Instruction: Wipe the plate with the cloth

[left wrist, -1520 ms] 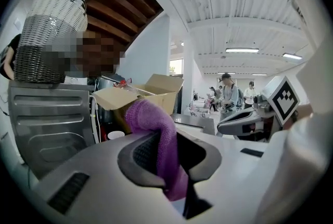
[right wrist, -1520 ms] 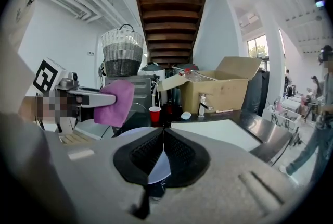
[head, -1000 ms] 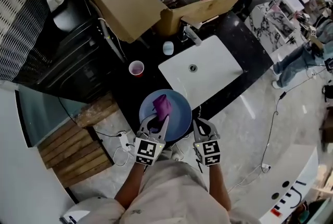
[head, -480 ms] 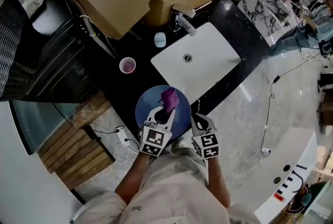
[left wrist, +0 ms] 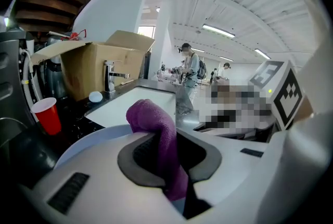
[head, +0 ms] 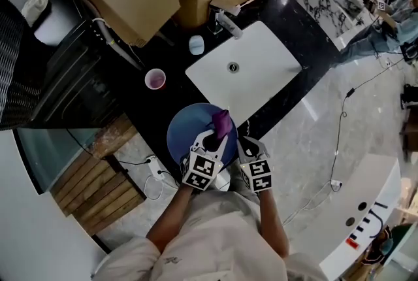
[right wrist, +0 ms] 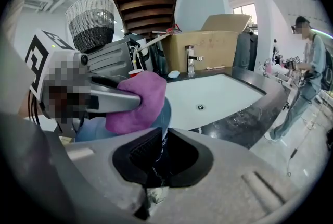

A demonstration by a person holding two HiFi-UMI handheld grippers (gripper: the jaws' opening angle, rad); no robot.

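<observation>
Over the front edge of the counter (head: 171,105), the wipe looks under way rather than finished. The purple cloth (head: 221,121) lies against the right part of the blue plate (head: 185,136), and no view shows how much is already clean. The left gripper (head: 214,140) has its jaws clamped on the cloth. The right gripper (head: 243,146) is closed on the plate's rim, holding it steady.
</observation>
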